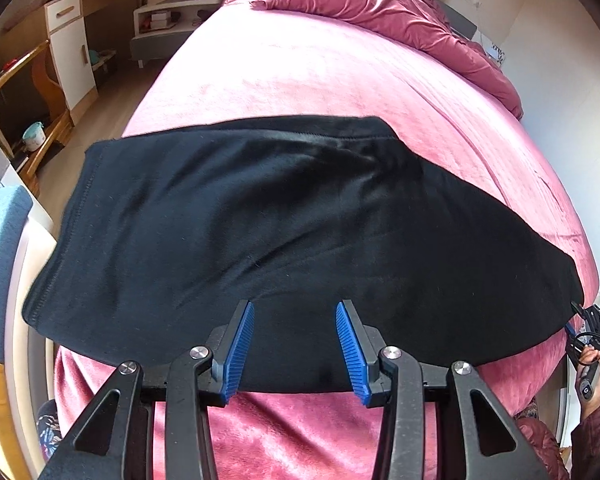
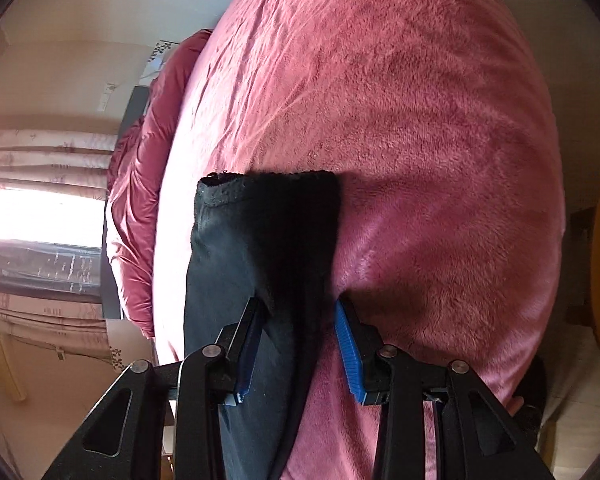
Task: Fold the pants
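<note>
Black soft fabric pants (image 1: 260, 216), folded into a broad band, lay across a bed covered by a pink plush blanket (image 1: 320, 64). The left gripper (image 1: 295, 350) hovered over the band's near edge, its blue ribbed fingers (image 1: 240, 350) apart and nothing between them. Beyond those fingers the blanket ran up to a bunched maroon quilt (image 1: 400, 8); off to their left stood a wooden desk with white drawers (image 1: 66, 40) on a wood floor. The right gripper (image 2: 296, 344) straddled the narrow end of the pants (image 2: 260, 240), cloth lying between its parted fingers (image 2: 350, 354); whether the pads pressed it could not be told. To their left hung a pale curtain (image 2: 40, 152) beside a bright window
</note>
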`<state>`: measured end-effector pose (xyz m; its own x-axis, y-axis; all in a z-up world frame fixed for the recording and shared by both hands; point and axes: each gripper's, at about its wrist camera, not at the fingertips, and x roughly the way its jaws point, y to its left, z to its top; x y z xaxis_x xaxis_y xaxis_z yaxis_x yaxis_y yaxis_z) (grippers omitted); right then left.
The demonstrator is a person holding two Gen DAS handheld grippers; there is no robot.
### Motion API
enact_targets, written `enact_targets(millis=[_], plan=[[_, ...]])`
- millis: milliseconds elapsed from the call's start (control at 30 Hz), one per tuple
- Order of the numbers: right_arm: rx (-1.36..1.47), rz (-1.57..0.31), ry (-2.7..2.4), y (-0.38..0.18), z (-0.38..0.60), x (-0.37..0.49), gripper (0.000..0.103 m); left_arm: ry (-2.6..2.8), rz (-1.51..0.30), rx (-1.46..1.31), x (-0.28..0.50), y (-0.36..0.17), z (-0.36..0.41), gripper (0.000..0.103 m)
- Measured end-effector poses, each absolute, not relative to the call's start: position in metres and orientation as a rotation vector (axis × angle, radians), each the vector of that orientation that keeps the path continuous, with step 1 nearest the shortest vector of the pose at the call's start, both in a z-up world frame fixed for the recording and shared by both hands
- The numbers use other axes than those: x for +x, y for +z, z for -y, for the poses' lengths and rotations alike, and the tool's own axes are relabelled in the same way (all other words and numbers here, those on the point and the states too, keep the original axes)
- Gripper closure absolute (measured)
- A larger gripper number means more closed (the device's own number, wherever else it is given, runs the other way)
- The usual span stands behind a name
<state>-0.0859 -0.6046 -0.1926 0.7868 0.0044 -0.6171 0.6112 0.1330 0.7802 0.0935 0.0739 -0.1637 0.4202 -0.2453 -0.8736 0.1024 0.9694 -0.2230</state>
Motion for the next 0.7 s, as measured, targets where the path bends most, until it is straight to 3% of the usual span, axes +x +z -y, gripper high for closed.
enact_targets(millis=[167, 300, 433, 600, 700], plan=[[1.370, -0.518, -0.406, -0.194, 0.606, -0.090, 0.054, -0.239, -1.134, -0.122, 0.094, -0.168, -0.064, 0.059], [1.371, -0.546, -0.417, -0.189, 0.607, -0.086, 0.054, -0.252, -1.132, -0.116, 0.095, -0.167, -0.061, 0.059], [1.361, -0.531, -0.431, -0.180, 0.606, -0.080, 0.061, -0.256, -1.130, -0.107, 0.095, -0.166, -0.059, 0.059], [1.376, -0.546, -0.446, -0.184, 0.610, -0.069, 0.061, -0.261, -1.090, -0.081, 0.092, -0.156, -0.055, 0.059], [1.347, -0.579, -0.476, -0.186, 0.611, -0.063, 0.071, -0.266, -1.060, -0.076, 0.090, -0.148, -0.052, 0.059]])
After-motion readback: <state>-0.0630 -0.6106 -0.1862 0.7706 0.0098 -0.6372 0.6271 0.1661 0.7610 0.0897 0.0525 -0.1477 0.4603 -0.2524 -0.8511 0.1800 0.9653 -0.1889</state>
